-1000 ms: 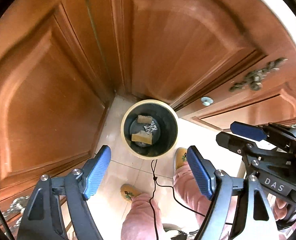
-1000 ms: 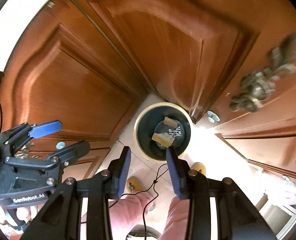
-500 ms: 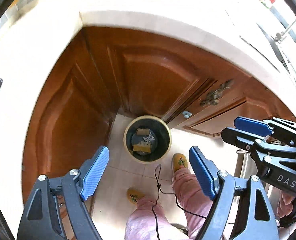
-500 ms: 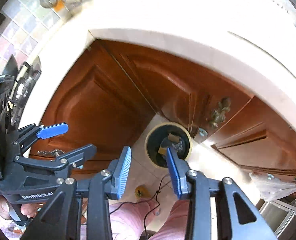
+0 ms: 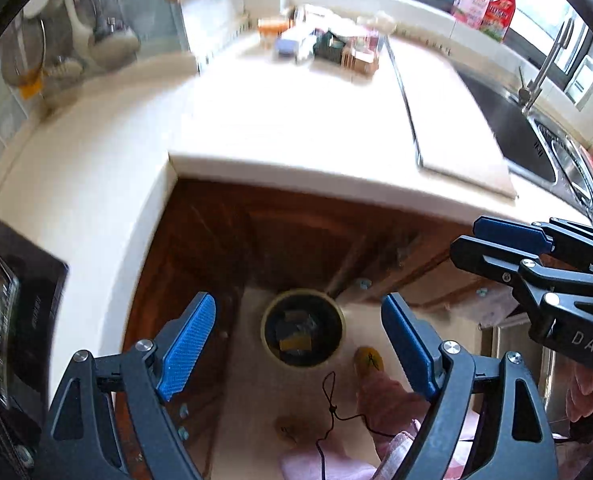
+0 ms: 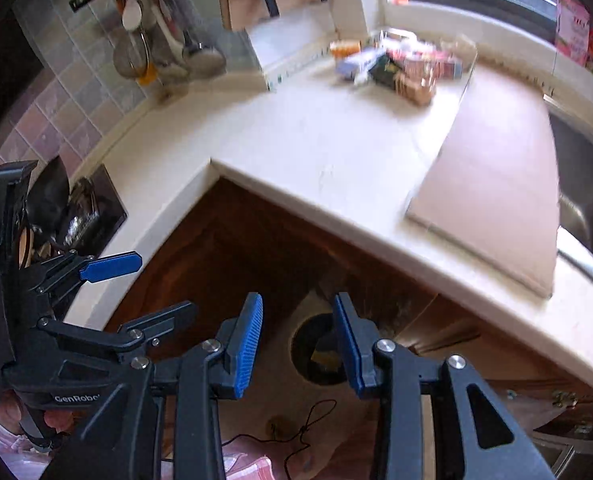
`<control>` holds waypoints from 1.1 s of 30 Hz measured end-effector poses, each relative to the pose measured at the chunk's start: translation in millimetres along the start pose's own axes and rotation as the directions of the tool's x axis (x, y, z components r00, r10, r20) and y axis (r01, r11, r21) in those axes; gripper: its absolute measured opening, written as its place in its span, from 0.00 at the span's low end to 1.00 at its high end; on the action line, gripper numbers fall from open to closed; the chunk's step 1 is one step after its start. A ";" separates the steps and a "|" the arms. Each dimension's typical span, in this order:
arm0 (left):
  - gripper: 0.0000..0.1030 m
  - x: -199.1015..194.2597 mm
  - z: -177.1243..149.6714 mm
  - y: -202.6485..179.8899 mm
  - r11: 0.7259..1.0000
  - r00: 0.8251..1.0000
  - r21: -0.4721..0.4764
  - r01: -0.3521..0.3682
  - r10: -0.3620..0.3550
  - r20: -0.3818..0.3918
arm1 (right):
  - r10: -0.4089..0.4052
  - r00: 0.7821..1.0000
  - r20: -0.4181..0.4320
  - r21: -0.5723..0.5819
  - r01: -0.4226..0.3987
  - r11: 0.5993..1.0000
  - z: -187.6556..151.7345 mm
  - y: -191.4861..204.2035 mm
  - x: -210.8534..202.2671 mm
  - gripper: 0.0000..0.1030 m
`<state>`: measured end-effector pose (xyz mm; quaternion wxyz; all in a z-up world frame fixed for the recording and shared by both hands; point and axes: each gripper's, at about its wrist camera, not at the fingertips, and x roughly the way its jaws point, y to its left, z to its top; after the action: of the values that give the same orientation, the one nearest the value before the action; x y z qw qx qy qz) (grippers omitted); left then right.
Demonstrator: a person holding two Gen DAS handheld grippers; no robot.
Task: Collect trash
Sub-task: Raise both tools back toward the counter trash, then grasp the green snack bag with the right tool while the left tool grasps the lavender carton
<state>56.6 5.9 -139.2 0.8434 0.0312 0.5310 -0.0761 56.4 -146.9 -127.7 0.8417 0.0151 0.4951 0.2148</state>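
Down on the floor: bin (image 5: 302,330) by the cabinet doors, scraps already lying in it, framed between both pairs of fingers from high above.
Left gripper (image 5: 298,354): empty, fingers wide apart and just been opening wider, nothing between them but the far-off bin.
Right gripper (image 6: 298,346): empty too, fingers partly apart and parallel, no pad pressing on anything.
Remaining trash: heap of boxes and wrappers (image 6: 396,66) at the back of the counter (image 6: 304,152), near the window corner, blurred, so single pieces hard to tell.
Direction from fingers: ahead and above, far across the bare counter; both grippers aimed steeply down at present.
Long axis: heap spread roughly along the back edge, left to right.
Nearer hand: hard to call; heap sits slightly right of centre in both views, so probably the right.
Next step, as a guess: tilt up, reach over the counter edge to the heap.
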 end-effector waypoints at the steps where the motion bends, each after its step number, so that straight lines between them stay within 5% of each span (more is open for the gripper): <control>1: 0.85 -5.4 5.5 -1.5 1.000 1.000 0.005 -0.007 0.006 0.020 | 0.000 1.000 0.012 -0.002 0.000 1.000 5.0 -0.5 -3.7 0.36; 9: 0.86 -20.5 54.4 -5.2 0.999 0.994 0.024 -0.031 0.028 0.109 | 0.009 0.996 0.084 -0.007 -0.009 1.000 47.0 -17.6 -25.8 0.36; 20: 0.88 -18.7 156.5 -22.2 0.997 0.977 0.043 -0.065 0.055 0.208 | -0.014 0.997 0.070 -0.002 0.014 1.000 123.1 -78.3 -18.9 0.37; 33: 0.90 47.6 272.5 -9.8 0.994 0.970 0.005 -0.111 0.107 0.219 | -0.042 0.997 0.065 -0.150 0.051 0.987 247.6 -120.8 30.5 0.43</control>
<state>318.0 -44.7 -63.5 0.8992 0.0593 0.4318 -0.0372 319.0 -198.6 -55.7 0.8600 -0.0540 0.4514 0.2316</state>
